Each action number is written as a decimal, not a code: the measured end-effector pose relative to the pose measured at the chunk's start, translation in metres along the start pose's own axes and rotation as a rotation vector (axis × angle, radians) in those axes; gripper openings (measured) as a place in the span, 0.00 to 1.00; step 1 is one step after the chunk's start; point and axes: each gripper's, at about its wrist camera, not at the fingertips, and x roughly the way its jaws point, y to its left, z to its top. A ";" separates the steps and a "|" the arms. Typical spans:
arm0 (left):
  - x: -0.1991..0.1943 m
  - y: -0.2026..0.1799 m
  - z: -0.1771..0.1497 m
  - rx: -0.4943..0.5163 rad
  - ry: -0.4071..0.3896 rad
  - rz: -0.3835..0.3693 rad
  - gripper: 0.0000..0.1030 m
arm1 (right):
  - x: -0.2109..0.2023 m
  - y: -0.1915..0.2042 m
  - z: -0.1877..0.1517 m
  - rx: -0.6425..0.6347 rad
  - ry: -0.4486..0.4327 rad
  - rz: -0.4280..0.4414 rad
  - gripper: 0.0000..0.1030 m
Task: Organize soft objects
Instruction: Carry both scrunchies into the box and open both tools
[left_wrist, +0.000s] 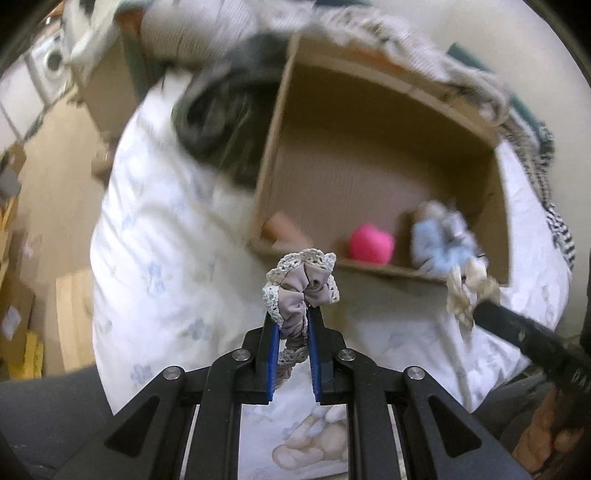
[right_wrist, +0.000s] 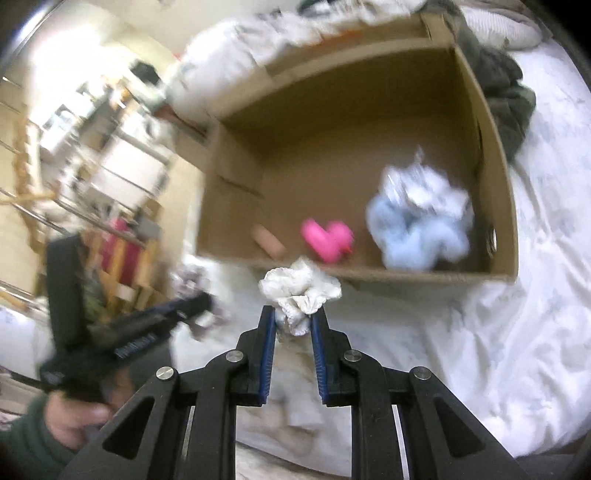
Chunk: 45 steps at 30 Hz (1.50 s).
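- Scrunchies are the story on both sides: a grey scrunchie (left_wrist: 299, 291) with a pale lace edge sits pinched between the blue pads of the left gripper (left_wrist: 293, 314), jaws drawn in close around the bunched fabric
- Part of that grey scrunchie loops down between the fingers, its lace trim showing just below the grip
- Over on the right gripper (right_wrist: 293, 317), a white scrunchie (right_wrist: 300, 291) is clamped at the fingertips, jaws narrowed onto its lower folds, the ruffled top fanning out above
- From the left wrist view, that same white scrunchie (left_wrist: 467, 291) shows at the right edge, on the tip of the other tool
- Both held pieces hang just in front of the near rim of a cardboard box (right_wrist: 495, 206), above a white bedsheet (left_wrist: 155, 258) with a faint blue flower print
- Inside the box: a light blue scrunchie (right_wrist: 421, 225) on the right, a pink soft toy (right_wrist: 327, 238) in the middle, a small tan object (right_wrist: 267, 240) to the left, too blurred to name
- Dark clothing (left_wrist: 218, 122) is heaped against the box's outer wall
- Left hand (right_wrist: 74, 410) shows low in the right wrist view, wrapped around its tool
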 end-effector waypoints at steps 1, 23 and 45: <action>-0.007 -0.003 0.001 0.008 -0.029 -0.001 0.13 | -0.009 0.003 0.002 -0.009 -0.038 0.015 0.20; -0.030 -0.047 0.084 0.181 -0.195 -0.039 0.13 | -0.053 -0.018 0.040 0.028 -0.205 -0.015 0.20; 0.026 -0.039 0.080 0.086 -0.062 -0.058 0.13 | 0.017 -0.026 0.045 0.042 -0.016 -0.117 0.20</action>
